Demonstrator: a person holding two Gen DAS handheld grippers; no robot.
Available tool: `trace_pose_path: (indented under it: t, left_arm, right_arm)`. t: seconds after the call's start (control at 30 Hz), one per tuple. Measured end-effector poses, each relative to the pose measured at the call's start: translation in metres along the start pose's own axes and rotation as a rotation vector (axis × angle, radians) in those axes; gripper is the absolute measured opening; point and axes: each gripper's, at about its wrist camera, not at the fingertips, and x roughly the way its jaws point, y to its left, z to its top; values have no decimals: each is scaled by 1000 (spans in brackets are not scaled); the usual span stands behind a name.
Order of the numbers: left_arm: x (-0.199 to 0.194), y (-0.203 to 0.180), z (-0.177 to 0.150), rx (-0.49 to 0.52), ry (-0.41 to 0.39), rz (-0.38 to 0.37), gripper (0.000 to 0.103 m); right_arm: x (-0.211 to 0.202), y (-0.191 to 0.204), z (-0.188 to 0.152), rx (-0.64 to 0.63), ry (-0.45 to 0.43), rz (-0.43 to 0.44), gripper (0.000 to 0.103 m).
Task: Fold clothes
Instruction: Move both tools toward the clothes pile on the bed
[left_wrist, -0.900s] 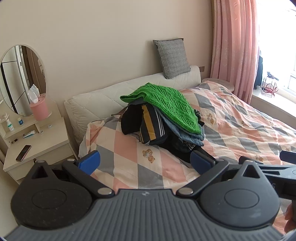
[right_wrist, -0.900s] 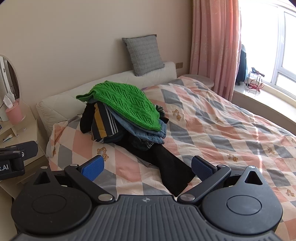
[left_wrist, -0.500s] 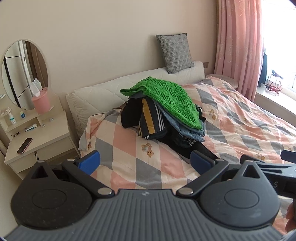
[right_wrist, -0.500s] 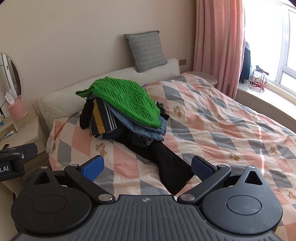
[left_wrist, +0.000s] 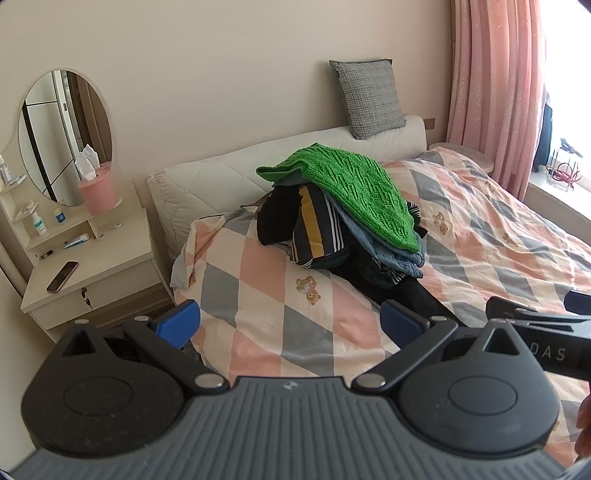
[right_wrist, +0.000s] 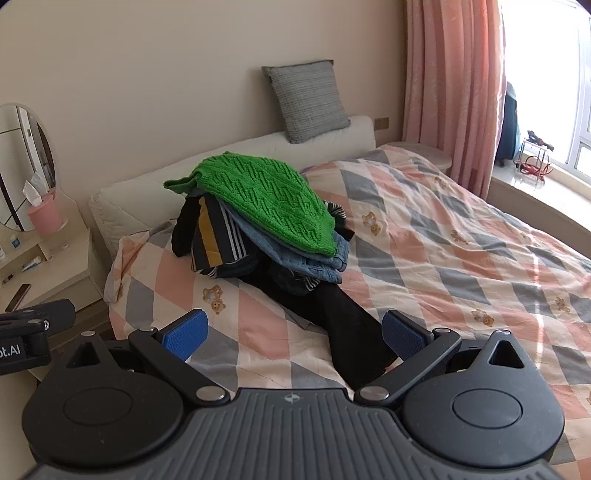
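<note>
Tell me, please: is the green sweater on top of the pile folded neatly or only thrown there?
Only thrown there. The green sweater drapes unevenly over the clothes pile, one edge bunched up, with no flat, squared fold visible.

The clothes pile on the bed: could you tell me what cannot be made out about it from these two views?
- How many garments: the green knit sweater covers the pile in both views.
- End of the black garment: hidden behind the right gripper; in the left wrist view, behind the left gripper.
- The pile's far side faces away from both cameras.
</note>
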Motion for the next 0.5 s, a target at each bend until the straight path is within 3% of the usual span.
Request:
trace_pose_path:
  t: [0.2,0.5]
  left_arm:
    - [14,2,2,-5,20,-7,103]
    - [65,6,21,21,69,-38,103]
  right_arm:
    - [13,3,4,2,19,5,103]
    - [51,4,16,25,46,-22,103]
